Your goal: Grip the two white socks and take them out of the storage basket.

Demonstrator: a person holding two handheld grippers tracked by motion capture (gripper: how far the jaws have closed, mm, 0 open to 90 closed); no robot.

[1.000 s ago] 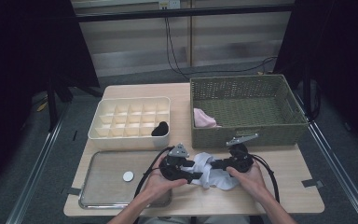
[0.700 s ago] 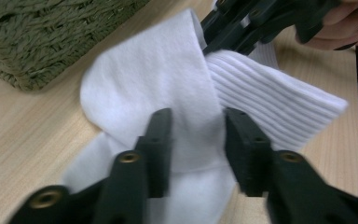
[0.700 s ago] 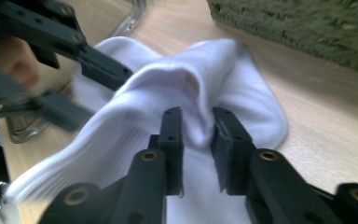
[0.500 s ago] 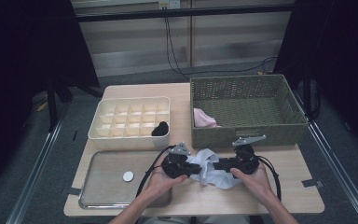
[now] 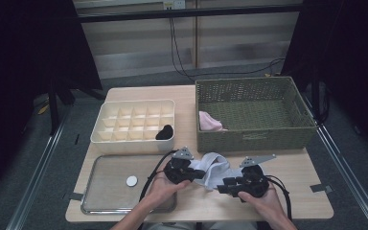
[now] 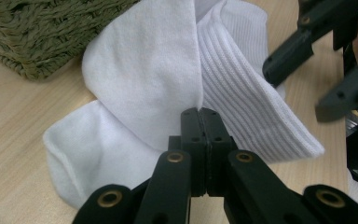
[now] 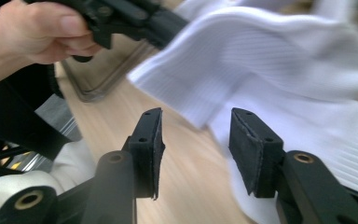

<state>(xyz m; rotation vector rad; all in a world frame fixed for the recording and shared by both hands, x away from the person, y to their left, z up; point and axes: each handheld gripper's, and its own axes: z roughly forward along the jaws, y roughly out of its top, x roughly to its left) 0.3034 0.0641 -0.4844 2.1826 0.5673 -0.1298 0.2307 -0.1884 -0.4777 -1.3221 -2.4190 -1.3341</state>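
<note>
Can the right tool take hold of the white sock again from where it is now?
Probably yes. The right tool has just been opening; its jaws stand apart with nothing between them, and the white sock lies right ahead on the table, unblocked. The left tool pinches another fold.

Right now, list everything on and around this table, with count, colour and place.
sock: one, white, on the table between the two grippers
basket: one, green wicker, back right
cloth: one, pink, in the basket's left end
divided box: one, cream, back left
dark bundle: one, black, in the box's near right compartment
tray: one, metal, front left
disc: one, white, on the tray
left gripper: black, shut on the sock
right gripper: black, fingers apart, nothing between them
</note>
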